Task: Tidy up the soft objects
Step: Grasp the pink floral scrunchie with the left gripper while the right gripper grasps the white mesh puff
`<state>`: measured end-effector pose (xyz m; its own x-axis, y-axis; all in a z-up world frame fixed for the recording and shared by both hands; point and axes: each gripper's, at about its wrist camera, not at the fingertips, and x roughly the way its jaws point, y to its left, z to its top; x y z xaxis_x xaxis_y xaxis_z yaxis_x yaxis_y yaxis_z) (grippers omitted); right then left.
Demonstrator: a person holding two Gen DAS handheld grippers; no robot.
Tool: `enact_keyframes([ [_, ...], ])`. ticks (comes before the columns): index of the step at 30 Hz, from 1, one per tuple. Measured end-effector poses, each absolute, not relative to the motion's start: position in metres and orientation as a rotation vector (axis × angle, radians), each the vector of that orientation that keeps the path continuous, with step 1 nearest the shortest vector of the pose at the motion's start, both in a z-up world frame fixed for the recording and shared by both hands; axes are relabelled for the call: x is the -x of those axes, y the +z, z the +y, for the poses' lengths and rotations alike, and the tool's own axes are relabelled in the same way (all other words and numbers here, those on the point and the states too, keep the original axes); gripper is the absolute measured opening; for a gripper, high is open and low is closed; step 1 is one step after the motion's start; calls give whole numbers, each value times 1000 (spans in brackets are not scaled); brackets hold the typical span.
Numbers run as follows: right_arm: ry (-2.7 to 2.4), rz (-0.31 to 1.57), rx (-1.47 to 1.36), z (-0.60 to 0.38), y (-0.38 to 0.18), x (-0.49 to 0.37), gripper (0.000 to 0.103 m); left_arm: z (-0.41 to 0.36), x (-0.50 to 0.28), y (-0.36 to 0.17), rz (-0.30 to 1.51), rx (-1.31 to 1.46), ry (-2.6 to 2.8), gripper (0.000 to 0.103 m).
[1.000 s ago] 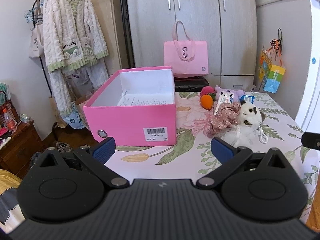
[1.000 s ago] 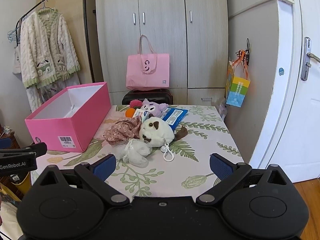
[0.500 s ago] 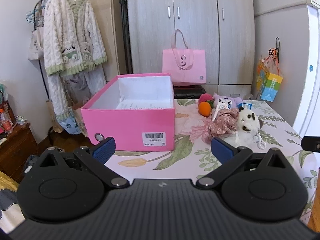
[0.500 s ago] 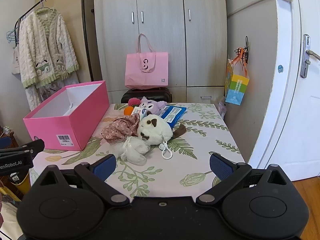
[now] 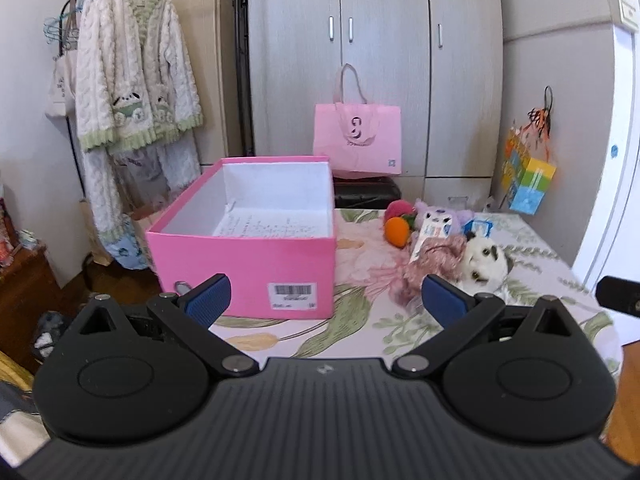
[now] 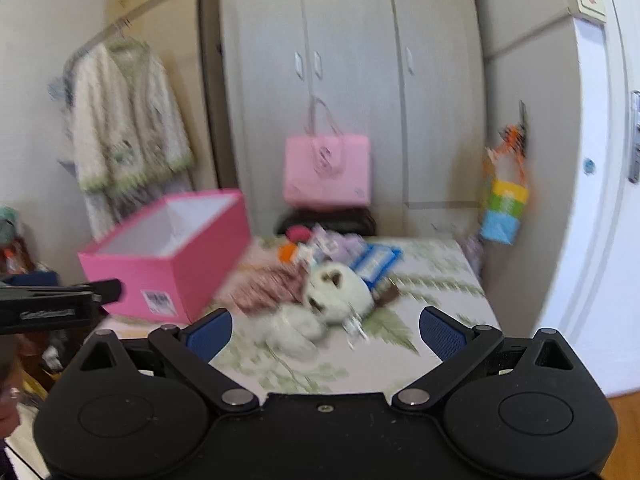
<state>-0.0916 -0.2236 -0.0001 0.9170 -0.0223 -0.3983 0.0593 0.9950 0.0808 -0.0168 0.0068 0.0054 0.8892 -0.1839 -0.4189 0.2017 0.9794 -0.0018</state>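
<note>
Right wrist view blurred, plush dog (image 6: 336,292) smeared

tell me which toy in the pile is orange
The small round plush at the pile's far left, beside the red one. The others are purple, pink floral and white with dark patches.

Pink box (image 5: 256,268) with white inside; white tablecloth (image 5: 360,328) printed with green leaves; white-and-black plush dog (image 5: 482,260); orange ball (image 5: 397,229); pink bag (image 5: 357,140); cream cardigan (image 5: 132,80) trimmed green.
</note>
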Motion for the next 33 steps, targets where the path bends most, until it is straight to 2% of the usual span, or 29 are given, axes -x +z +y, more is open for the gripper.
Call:
enact_keyframes([
  [4,40,323,-107,-231,-10,86,102,-1,5,6,425,-31,-244,100],
  [12,193,398,-112,-238,-34,38,102,-32,-28,-2,429,-9,-396,100],
  [18,209,442,-59,-224,-63,3,101,-66,-61,-25,458,-32,-443,92],
  [27,207,516,-117,-224,-111,-48,98,-97,-117,-57,493,-72,-521,69],
  [29,212,521,-125,-222,-115,-52,97,-100,-126,-61,486,-85,-568,60],
  [33,197,523,-121,-219,-120,-55,94,-103,-143,-74,561,-48,-581,56],
])
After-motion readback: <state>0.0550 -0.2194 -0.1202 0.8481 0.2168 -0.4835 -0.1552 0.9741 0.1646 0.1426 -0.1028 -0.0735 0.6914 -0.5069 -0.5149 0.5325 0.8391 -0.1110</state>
